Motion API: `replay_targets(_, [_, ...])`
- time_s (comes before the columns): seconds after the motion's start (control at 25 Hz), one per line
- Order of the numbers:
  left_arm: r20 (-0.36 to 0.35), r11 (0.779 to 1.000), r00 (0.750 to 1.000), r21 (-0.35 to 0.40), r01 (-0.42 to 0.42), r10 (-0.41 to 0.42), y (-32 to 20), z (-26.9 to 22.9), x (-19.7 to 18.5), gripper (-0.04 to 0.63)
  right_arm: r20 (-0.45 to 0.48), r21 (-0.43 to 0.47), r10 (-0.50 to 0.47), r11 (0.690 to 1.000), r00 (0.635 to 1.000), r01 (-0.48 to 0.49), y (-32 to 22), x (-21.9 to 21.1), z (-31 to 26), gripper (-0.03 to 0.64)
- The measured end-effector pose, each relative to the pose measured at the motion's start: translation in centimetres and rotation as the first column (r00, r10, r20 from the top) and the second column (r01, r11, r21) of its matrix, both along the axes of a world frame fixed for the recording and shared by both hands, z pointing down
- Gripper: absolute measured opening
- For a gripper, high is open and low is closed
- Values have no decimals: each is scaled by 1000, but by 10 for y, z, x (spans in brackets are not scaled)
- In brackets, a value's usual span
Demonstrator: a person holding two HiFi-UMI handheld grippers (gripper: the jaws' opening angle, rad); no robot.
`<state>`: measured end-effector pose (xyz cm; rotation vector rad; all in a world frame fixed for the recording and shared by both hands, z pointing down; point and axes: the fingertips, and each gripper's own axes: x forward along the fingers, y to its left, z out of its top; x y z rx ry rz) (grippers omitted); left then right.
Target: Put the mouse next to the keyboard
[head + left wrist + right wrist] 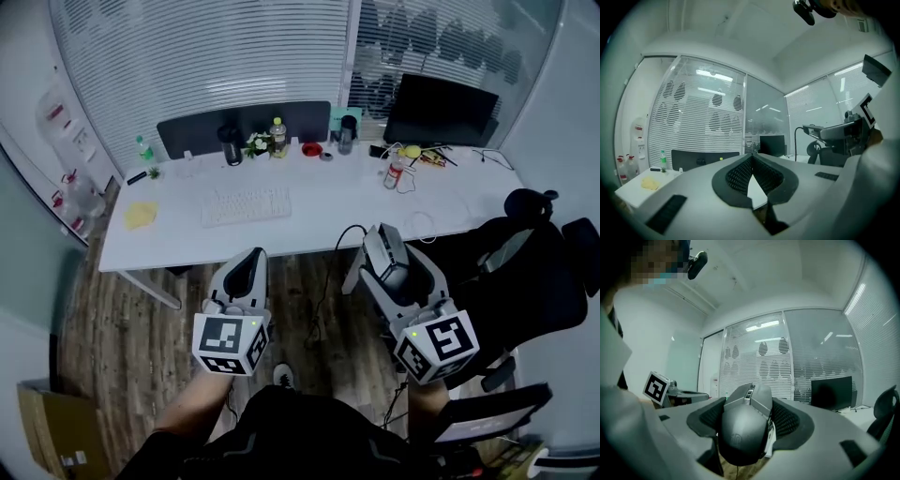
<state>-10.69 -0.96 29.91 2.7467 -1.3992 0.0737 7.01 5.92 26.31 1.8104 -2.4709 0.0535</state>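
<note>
Even, cool indoor light fills the room. The white worktop (328, 202) reads bright, while the wooden floor (122, 328) below it lies dim. Strip lights (712, 74) show as bright streaks in the glass partition (764, 117). Both gripper views bend strongly at the rim and fade into black corners. The left claw (751, 164) looks soft close to the lens. The head view bows the blinds (206, 56).

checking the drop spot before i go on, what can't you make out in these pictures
1. Keyboard: seen only in the head view; in both gripper views the jaws in front block it.
2. Mouse sides and underside: covered by the right gripper and its jaws in every view.
3. Small items along the desk back edge: too small in the head view to name.
</note>
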Motion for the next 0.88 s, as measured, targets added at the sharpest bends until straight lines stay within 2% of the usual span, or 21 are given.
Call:
replay_targets(0.56, [13, 999, 1000, -48, -16, 17, -92, 21, -34, 29, -19, -21, 18, 1000, 1000, -18, -94, -49, 0, 302])
replay_targets(0.88, [-20, 998, 1000, -64, -11, 10, -123, 27, -38, 29, -30, -31, 4, 1000, 1000, -5, -133, -54, 2, 302])
